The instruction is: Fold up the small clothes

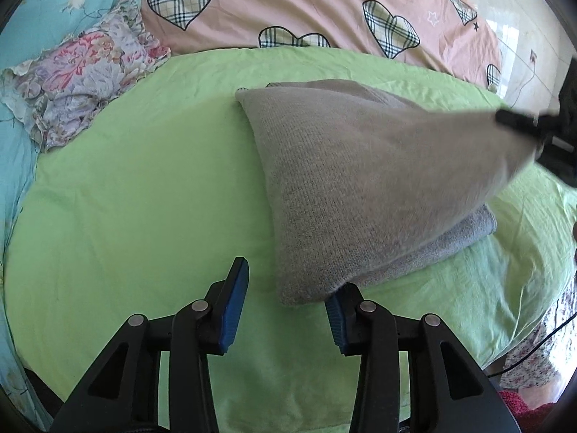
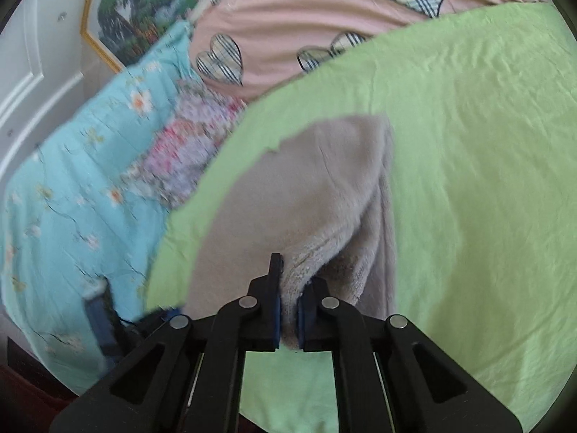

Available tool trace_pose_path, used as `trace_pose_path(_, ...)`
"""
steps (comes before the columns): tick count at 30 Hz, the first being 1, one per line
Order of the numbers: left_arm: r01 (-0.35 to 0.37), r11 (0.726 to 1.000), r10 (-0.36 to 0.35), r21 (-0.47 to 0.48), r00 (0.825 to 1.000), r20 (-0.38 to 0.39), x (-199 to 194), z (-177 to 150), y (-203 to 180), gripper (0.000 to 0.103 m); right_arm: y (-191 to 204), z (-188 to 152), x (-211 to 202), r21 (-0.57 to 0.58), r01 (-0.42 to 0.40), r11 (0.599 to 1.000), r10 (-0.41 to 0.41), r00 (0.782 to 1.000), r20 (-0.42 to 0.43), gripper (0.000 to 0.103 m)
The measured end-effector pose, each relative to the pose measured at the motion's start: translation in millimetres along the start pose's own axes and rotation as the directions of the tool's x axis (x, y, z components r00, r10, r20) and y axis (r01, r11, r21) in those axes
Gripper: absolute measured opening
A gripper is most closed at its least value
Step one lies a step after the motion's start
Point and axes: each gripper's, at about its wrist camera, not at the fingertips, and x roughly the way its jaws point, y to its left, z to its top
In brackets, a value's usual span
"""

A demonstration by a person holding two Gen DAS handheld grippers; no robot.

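Our right gripper (image 2: 288, 310) stands clamped on a bunched edge of the soft grey-beige knitted garment (image 2: 306, 195), blue-lined jaws pressed into the fleecy fabric between them. The left gripper (image 1: 285, 306) hangs with its jaws apart and nothing between the pads; its right finger just touches or overlaps the garment's near corner, and we cannot tell which.

The garment (image 1: 360, 180) lies partly folded on the light green sheet (image 1: 126, 198), one layer flat beneath while the upper layer is stretched taut toward the right gripper (image 1: 519, 122) at the frame's edge.

We judge the knit light, limp and stretchy: it will sag and drape unless held at two points, so corners or a doubled edge make the best hold, and a thick pinch should not slip.

The left wrist view shows the whole spread, the lower folded layer and the floral frilled cloth (image 1: 83, 72) beyond; the right wrist view alone shows the pinch itself, and a gold-framed landscape picture (image 2: 144, 11) against the wall.
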Motion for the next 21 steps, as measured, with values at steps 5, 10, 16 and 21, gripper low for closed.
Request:
trace_pose_path(5,-0.062,0.998,0.062,-0.001,0.998,0.003,-3.9,5.1,-4.0,0.012,12.9,12.6,-2.2,-0.063,0.021,0.998,-0.020,1.000,0.010,0.007)
trace_pose_path(10,-0.060,0.998,0.060,-0.036,0.998,0.014,-12.4,6.2,0.8,0.010,6.4,-6.6,2.0,-0.154,0.166,0.974,-0.170,0.985,-0.013,0.006)
trace_pose_path(16,-0.049,0.997,0.044,-0.063,0.996,-0.073,5.9,-5.2,1.8,0.010,-20.5,-29.9,19.1,-0.189,0.292,0.938,-0.312,0.946,-0.090,0.006)
trace_pose_path(21,-0.018,0.995,0.008,-0.097,0.995,-0.095,8.0,-8.2,4.9,0.010,-41.2,-40.9,32.0,-0.163,0.321,0.933,-0.343,0.929,-0.137,0.006)
